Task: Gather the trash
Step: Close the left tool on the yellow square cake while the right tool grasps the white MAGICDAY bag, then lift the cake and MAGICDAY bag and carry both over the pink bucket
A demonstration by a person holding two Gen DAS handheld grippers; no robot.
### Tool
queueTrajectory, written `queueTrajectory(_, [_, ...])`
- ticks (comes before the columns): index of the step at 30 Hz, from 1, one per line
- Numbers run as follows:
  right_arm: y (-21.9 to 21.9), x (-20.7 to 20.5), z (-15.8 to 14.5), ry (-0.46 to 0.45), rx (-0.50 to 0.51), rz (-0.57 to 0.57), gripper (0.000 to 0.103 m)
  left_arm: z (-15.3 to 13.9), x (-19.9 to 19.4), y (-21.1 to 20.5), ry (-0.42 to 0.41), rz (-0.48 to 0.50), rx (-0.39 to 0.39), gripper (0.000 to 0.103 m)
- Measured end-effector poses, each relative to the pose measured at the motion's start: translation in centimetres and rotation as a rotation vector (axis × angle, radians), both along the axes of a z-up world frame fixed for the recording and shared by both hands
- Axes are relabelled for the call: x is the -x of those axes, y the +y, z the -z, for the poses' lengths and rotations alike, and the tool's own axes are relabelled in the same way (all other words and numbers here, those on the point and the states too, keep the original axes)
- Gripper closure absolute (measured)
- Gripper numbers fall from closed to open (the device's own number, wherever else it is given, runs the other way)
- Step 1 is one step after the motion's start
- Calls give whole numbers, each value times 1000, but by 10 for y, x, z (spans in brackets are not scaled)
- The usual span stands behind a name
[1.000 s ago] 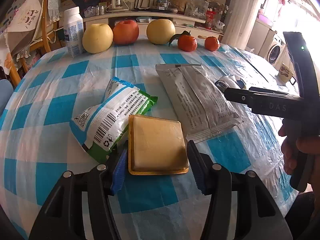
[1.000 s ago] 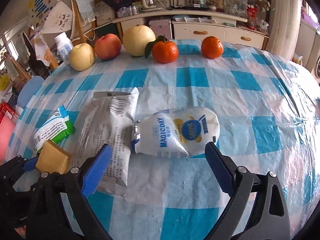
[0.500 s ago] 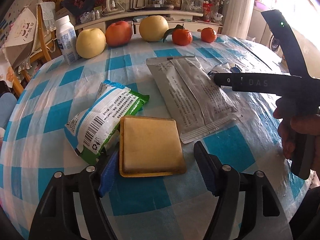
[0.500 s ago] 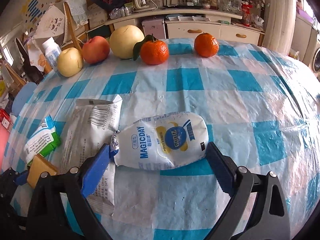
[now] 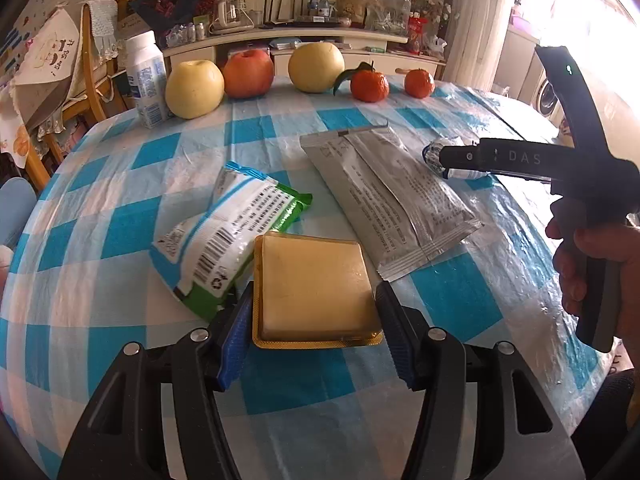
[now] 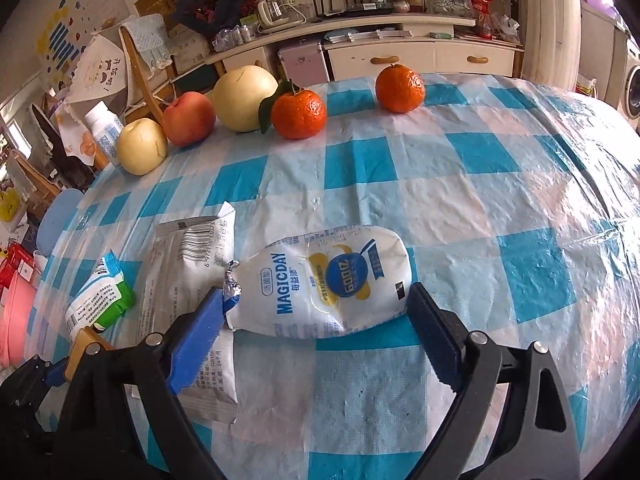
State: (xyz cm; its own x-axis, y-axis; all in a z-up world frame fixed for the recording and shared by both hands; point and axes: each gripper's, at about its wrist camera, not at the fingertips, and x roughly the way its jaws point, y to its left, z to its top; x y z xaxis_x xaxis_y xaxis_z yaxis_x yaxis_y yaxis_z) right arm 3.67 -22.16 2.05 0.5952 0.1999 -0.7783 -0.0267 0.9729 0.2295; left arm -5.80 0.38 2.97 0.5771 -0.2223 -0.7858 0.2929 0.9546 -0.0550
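A flat yellow packet point(image 5: 316, 288) lies on the blue-checked tablecloth between the fingers of my left gripper point(image 5: 314, 320). The jaws stand close on both its edges; I cannot tell if they press it. A green and white wrapper point(image 5: 224, 236) lies at its left, a long silver wrapper point(image 5: 388, 200) at its right. In the right wrist view a white MAGICDAY pouch point(image 6: 324, 284) lies between the open jaws of my right gripper point(image 6: 316, 320), its crimped end touching the left finger. The silver wrapper point(image 6: 188, 280) and green wrapper point(image 6: 100, 300) also show there.
Along the far table edge stand a white bottle point(image 5: 146, 76), a yellow apple point(image 5: 194, 88), a red apple point(image 5: 248, 72), a pear point(image 5: 316, 66) and two tangerines point(image 5: 370, 84). A wooden chair point(image 5: 92, 80) stands far left. Pink bins point(image 6: 12, 312) sit beyond the left table edge.
My left gripper has come forward around the yellow packet and its jaws have narrowed onto its edges. My right gripper has moved forward so the pouch lies between its fingers.
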Motion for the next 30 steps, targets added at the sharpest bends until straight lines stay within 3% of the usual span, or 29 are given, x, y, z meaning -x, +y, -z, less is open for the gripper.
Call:
queueTrajectory(13, [7,33,-23,-73,-4,-11,13,-26,21,52,-53,-35,79,44])
queueTrajectory(30, [68,78,-61,-172,-13,-57,13,-63,16,136,-171,-182,85,43])
